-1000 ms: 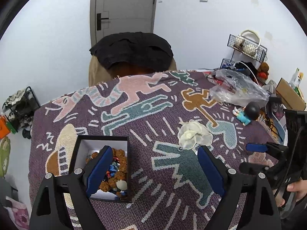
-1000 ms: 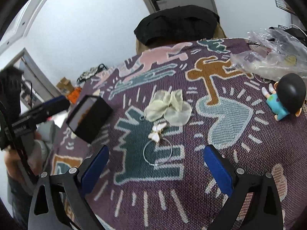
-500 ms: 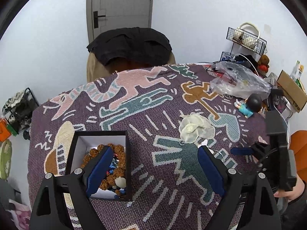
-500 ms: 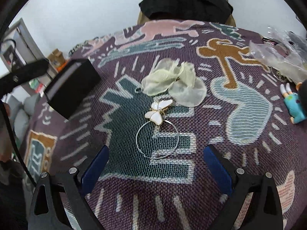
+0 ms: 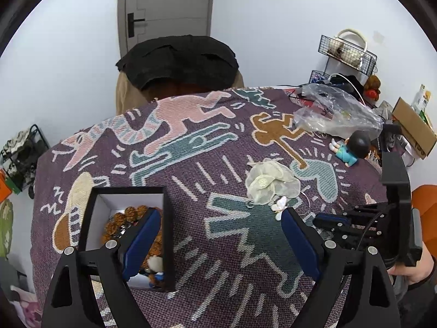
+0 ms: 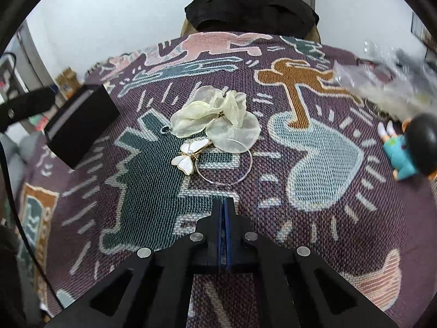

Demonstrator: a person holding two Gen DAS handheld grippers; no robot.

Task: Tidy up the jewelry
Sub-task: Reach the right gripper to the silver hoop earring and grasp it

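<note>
My right gripper [image 6: 224, 205] has just snapped its jaws shut on nothing, short of the butterfly hoop [image 6: 218, 164] lying loose below the fabric flower [image 6: 215, 117]; reopen, straddle the wire, then carry to the box [image 5: 128, 235] under my wide-open left gripper [image 5: 218, 243].

Doll [image 5: 351, 149] lying beside clear plastic bag [image 5: 337, 114]; patterned cloth [image 5: 191, 169] beneath; wire rack [image 5: 348, 53] behind.
</note>
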